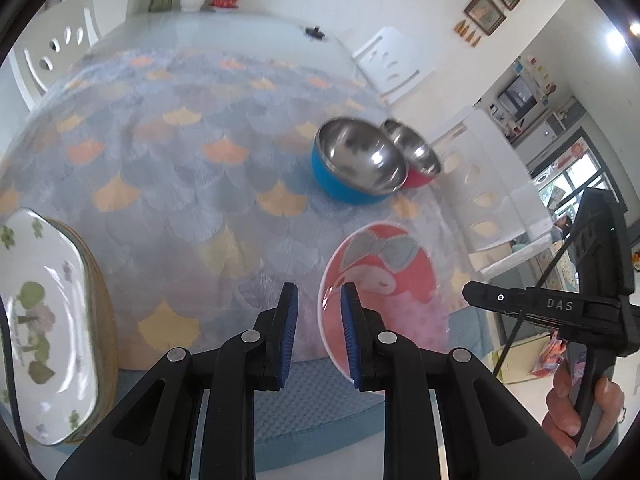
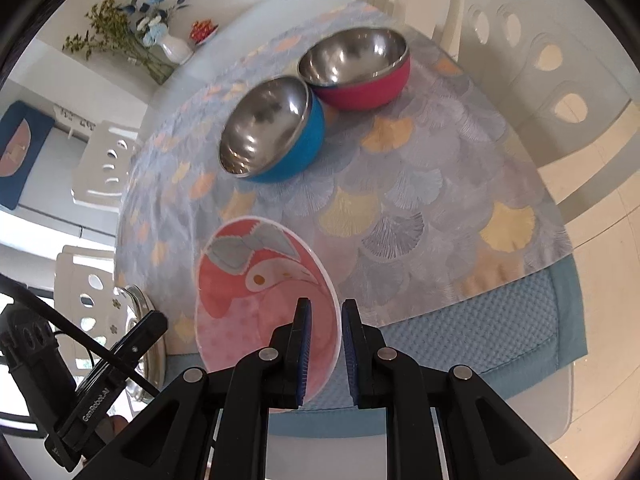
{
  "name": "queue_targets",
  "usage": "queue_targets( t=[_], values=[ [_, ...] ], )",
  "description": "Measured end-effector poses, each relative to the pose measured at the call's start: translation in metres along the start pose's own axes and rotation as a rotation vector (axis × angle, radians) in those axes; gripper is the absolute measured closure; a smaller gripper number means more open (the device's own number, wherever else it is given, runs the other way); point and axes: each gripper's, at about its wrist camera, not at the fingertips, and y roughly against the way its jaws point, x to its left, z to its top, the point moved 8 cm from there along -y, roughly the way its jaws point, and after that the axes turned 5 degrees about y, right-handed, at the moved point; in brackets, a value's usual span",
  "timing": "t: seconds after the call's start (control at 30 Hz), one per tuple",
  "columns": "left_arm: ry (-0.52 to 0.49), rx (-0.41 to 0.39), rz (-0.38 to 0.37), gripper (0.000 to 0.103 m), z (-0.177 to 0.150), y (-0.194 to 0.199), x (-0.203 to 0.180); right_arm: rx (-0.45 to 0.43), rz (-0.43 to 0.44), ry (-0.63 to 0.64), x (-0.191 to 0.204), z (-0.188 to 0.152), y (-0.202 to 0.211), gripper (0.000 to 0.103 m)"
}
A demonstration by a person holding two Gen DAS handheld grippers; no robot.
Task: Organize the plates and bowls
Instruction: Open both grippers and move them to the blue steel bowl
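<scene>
Left wrist view: left hand-held gripper (image 1: 318, 334) with jaws nearly pressed together, nothing pinched; its right pad overlaps the near rim of the pink plate (image 1: 384, 276) in frame, contact unclear. The plate, pink with a cartoon flamingo print, looks to lie flat near the table's (image 1: 168, 168) front edge. Blue bowl (image 1: 356, 162) and red bowl (image 1: 416, 160), steel-lined, sit touching farther back, probably grouped already. White floral plate (image 1: 44, 320) on a tan plate at the left edge, a stack forming. Right hand-held gripper (image 1: 472, 294) at the far right, held by a hand (image 1: 580, 404).

Right wrist view: right hand-held gripper (image 2: 324, 350) also nearly closed, empty; the pink plate (image 2: 256, 288) shows behind its left pad, rim in the gap, no grip visible. Blue bowl (image 2: 272, 132) and red bowl (image 2: 360, 68) upright, side by side beyond. Likely next: the pink plate goes to the stack.
</scene>
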Motion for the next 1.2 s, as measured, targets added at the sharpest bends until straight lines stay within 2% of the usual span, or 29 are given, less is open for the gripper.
queue_targets(
  t=[0.13, 0.2, 0.33, 0.4, 0.5, 0.57, 0.63, 0.77, 0.9, 1.1, 1.2],
  values=[
    [-0.020, -0.050, -0.001, 0.083, 0.008, 0.025, -0.005, -0.038, 0.016, 0.006, 0.009, 0.003, 0.018, 0.089],
    [-0.028, -0.080, -0.002, 0.073, 0.009, 0.039, -0.008, -0.061, 0.019, 0.009, 0.013, 0.005, 0.025, 0.089],
    [-0.047, -0.115, -0.004, 0.073, 0.010, 0.063, -0.010, -0.129, 0.047, 0.006, 0.025, 0.009, 0.045, 0.088],
    [-0.063, -0.104, -0.004, 0.067, 0.011, 0.069, -0.010, -0.160, 0.042, 0.021, 0.033, 0.010, 0.054, 0.082],
    [-0.074, -0.124, 0.008, 0.058, 0.015, 0.077, -0.011, -0.189, 0.028, 0.043, 0.042, 0.012, 0.063, 0.067],
    [-0.070, -0.137, 0.008, 0.056, 0.023, 0.079, -0.012, -0.212, 0.034, 0.045, 0.045, 0.015, 0.068, 0.053],
    [-0.059, -0.140, 0.001, 0.055, 0.030, 0.080, -0.013, -0.226, 0.044, 0.051, 0.050, 0.018, 0.070, 0.051],
    [-0.067, -0.152, -0.009, 0.049, 0.050, 0.076, -0.020, -0.225, 0.052, 0.063, 0.054, 0.031, 0.067, 0.051],
    [-0.077, -0.155, -0.005, 0.049, 0.071, 0.060, -0.029, -0.214, 0.056, 0.052, 0.048, 0.048, 0.058, 0.051],
    [-0.071, -0.107, -0.026, 0.049, 0.103, 0.017, -0.046, -0.208, 0.034, 0.029, 0.025, 0.086, 0.048, 0.051],
    [-0.061, -0.081, -0.024, 0.049, 0.117, -0.007, -0.049, -0.178, 0.031, 0.016, 0.015, 0.107, 0.031, 0.051]
  ],
)
